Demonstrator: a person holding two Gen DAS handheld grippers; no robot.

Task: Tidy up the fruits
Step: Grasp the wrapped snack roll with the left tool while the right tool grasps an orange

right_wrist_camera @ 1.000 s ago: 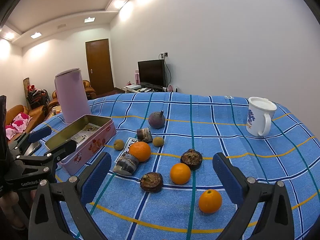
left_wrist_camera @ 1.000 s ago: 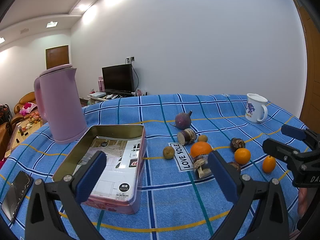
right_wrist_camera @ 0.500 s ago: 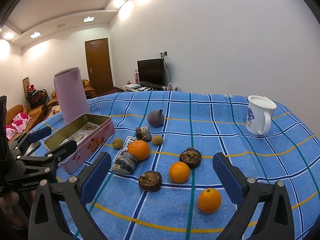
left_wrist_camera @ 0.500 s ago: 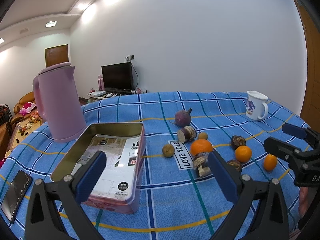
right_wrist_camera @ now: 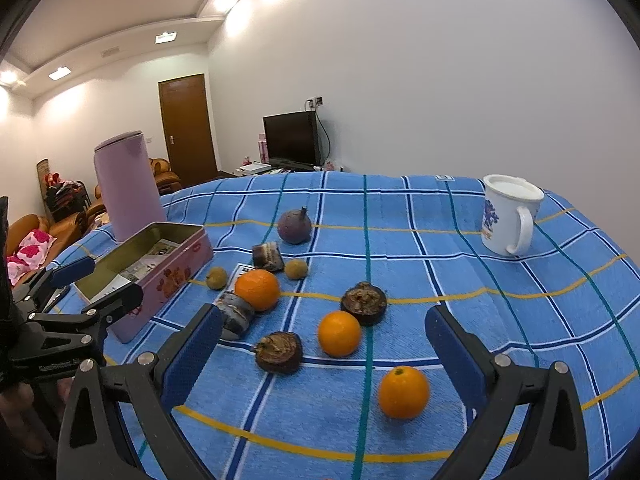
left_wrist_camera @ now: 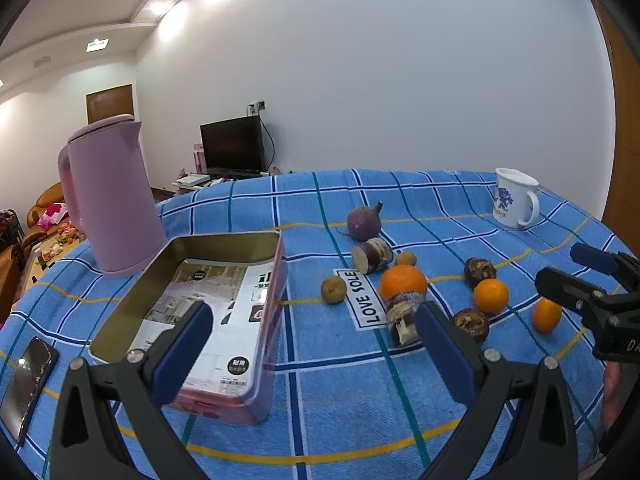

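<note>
Both grippers, left [left_wrist_camera: 312,344] and right [right_wrist_camera: 320,344], hang spread wide and empty above a blue checked tablecloth [right_wrist_camera: 460,272]. Oranges [right_wrist_camera: 404,391] and darker fruit lie loose beside the open tin [left_wrist_camera: 192,280] (nothing packed yet); the right should centre over the nearest orange before closing.

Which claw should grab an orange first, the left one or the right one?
Probably the right claw. It is open with two oranges lying just ahead between its fingers. The left claw, also open, faces the tin, so it suits receiving fruit there.
</note>
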